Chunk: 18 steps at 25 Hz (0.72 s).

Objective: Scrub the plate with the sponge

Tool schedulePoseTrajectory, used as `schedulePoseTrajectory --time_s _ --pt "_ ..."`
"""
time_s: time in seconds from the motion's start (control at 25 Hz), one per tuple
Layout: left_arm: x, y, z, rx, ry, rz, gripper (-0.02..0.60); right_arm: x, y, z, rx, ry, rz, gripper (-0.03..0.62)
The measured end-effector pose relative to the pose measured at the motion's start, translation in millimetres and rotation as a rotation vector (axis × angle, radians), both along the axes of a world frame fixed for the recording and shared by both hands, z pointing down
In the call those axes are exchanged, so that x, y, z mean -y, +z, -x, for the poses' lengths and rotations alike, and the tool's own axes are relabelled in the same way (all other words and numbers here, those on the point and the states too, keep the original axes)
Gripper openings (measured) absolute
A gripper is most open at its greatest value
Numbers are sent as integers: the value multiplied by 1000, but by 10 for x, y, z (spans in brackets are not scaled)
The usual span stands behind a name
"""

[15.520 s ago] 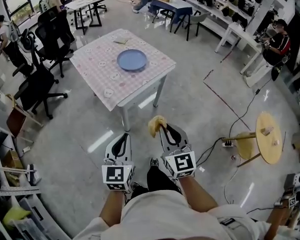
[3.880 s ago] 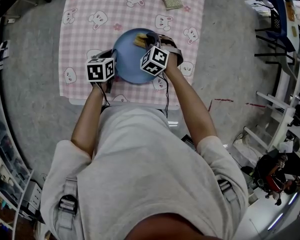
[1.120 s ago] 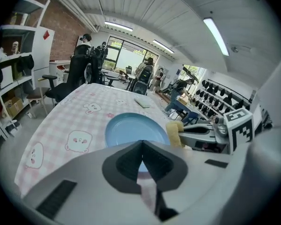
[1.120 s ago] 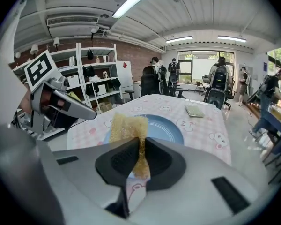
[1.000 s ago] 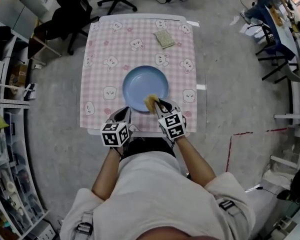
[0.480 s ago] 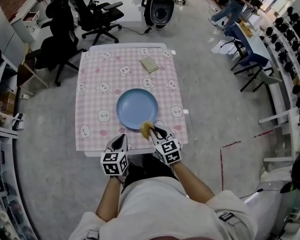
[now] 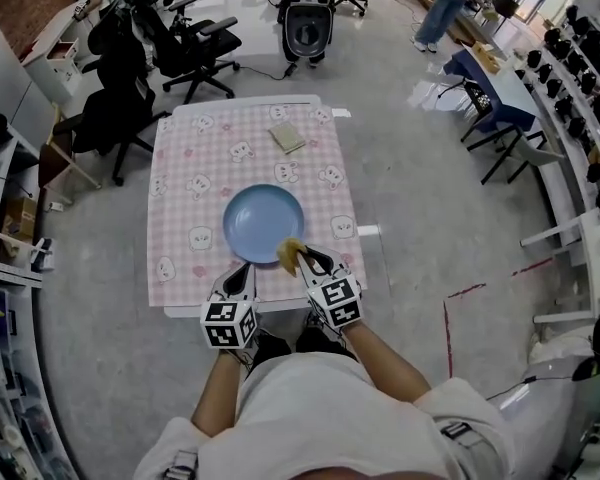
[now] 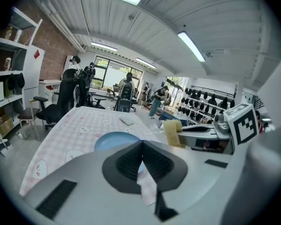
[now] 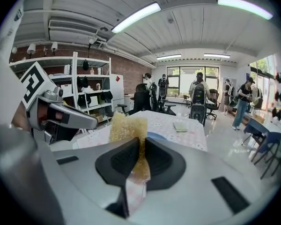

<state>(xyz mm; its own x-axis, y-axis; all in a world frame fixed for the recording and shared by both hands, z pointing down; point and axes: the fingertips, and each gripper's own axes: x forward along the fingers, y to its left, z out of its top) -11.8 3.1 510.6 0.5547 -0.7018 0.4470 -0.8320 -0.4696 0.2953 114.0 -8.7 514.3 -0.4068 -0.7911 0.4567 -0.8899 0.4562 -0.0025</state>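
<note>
While I stood at the near edge of the table (image 7: 195,183), my right gripper (image 7: 300,258) had its jaws clamped on the yellow sponge (image 7: 289,252). The sponge stuck out past the fingertips, over the near right rim of the blue plate (image 7: 260,218); whether it touched the rim I could not tell. My left gripper (image 7: 242,271) had its jaws pressed together with nothing between them, just beside the plate's near edge. The plate lay mid-table on the pink checked cloth, well apart from a flat greenish pad (image 7: 287,138) toward the far side.
</note>
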Motion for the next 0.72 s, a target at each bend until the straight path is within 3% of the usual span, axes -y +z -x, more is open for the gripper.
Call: schedulePoseTrajectory --time_s 0.44,0.72 --pt "253 -1020 -432 1 -1 -234 12 265 -1114 -403 40 14 -233 43" --pt "379 -1685 -405 -32 -67 -389 12 337 -1755 -572 69 25 -388 43"
